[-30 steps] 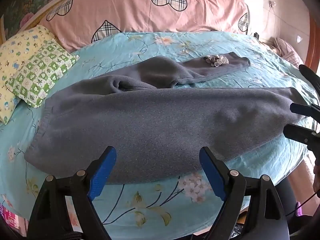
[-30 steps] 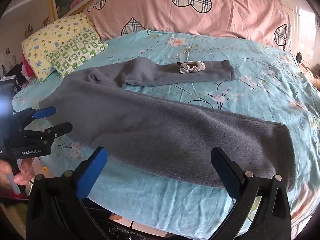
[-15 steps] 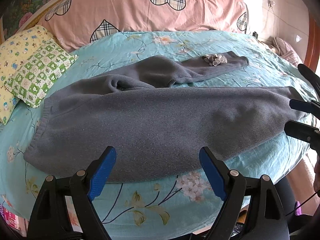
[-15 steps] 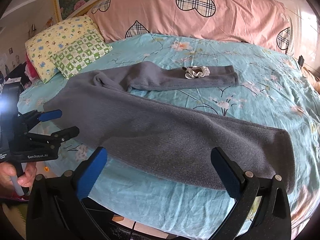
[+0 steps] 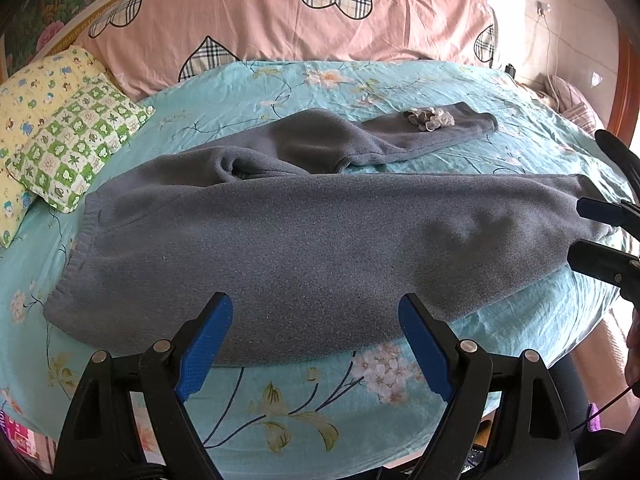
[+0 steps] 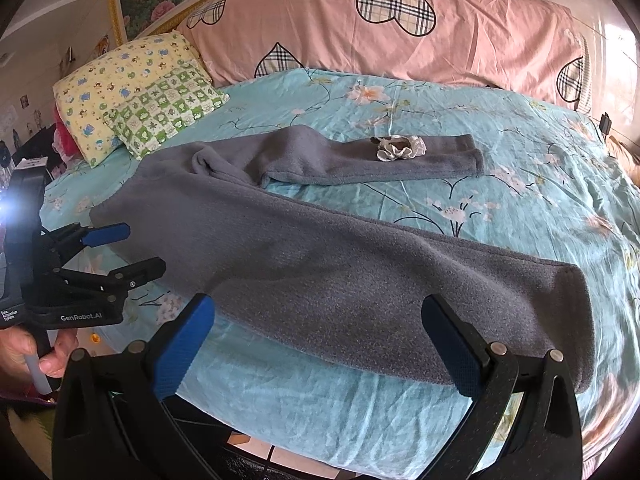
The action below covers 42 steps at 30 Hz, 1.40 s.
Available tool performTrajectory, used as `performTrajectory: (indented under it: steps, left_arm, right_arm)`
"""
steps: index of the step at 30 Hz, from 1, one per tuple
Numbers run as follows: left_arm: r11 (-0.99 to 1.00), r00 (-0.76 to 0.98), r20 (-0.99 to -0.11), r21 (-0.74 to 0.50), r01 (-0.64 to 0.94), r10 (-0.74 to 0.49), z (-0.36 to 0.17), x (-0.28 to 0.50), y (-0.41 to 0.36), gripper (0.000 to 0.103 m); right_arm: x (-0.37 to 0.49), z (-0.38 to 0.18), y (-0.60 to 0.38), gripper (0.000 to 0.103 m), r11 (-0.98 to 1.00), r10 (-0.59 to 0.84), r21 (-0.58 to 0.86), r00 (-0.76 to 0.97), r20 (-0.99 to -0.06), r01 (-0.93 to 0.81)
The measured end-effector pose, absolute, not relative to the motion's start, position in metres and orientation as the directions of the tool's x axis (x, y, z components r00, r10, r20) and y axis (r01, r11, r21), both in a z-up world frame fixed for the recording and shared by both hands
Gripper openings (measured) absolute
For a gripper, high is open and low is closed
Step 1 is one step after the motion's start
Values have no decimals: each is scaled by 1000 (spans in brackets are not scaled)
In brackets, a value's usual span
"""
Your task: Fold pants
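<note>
Floral bed, pants near edge, tongs spread

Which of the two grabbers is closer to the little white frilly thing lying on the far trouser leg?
Right, probably. The scrunchie lies on the far leg toward its cuff end; the right gripper hovers by that cuff end of the pants, and the left gripper nearer the waistband.

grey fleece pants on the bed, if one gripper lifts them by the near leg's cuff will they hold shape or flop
The grey fleece pants will probably flop: they lie limp, bunched at the crotch. The long leg would likely trail and drag on the floral sheet. The small crumpled white cloth on the far leg may slide off.
</note>
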<state>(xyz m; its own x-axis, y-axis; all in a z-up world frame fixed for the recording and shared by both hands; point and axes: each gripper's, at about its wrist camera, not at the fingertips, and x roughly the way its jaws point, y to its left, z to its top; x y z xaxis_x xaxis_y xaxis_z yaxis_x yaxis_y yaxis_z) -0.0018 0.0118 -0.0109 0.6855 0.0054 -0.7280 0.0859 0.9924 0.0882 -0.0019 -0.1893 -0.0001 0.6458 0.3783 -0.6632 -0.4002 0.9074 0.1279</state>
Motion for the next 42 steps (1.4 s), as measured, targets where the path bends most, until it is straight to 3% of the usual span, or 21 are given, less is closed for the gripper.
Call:
performTrajectory:
  steps: [42]
  left_arm:
    - [989, 644, -758, -6, 150, -102, -12, 25, 21, 86]
  right_arm:
    - [16, 6, -179, 103, 885, 420, 149, 619, -664, -441]
